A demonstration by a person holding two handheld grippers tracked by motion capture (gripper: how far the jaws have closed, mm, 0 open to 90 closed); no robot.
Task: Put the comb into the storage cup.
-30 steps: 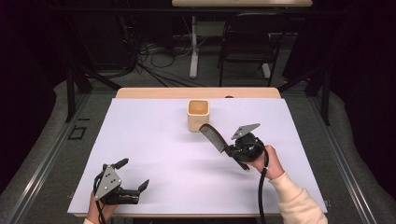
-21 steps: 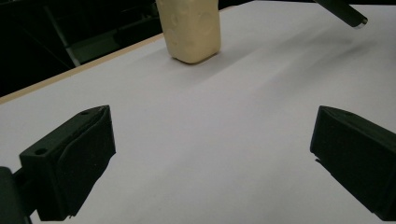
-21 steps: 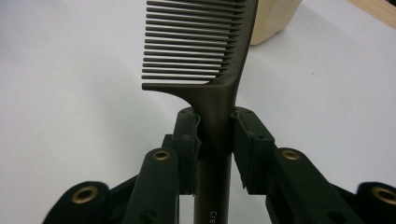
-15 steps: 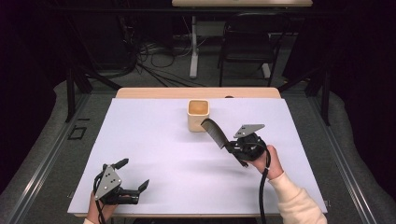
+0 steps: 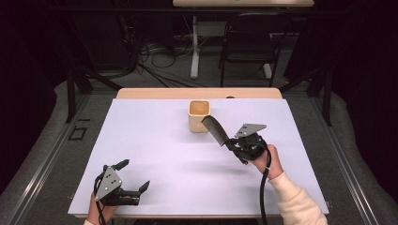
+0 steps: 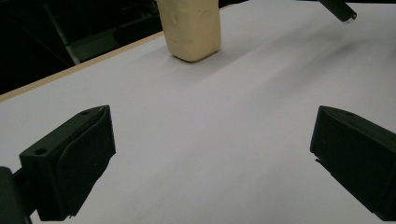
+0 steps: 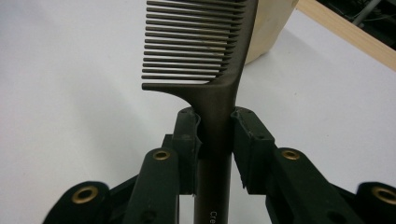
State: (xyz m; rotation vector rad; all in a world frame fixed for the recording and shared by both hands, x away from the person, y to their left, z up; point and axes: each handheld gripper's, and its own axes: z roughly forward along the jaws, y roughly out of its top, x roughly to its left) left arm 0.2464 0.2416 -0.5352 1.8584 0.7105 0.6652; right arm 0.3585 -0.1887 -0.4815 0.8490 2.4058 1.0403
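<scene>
While the right gripper (image 5: 231, 145) clamps the comb (image 5: 215, 131) at frame centre beside the cup (image 5: 199, 116), the left gripper (image 5: 133, 175) gapes empty at lower left.

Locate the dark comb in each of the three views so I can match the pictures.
High view: comb right of centre, held by the right gripper, toothed end pointing toward the cup.
Left gripper view: its handle tip at the top right corner.
Right gripper view: centre, handle clamped between the jaws, teeth pointing left.
Shared landmark: the beige cup, top centre in the left gripper view, behind the comb in the right gripper view.
</scene>
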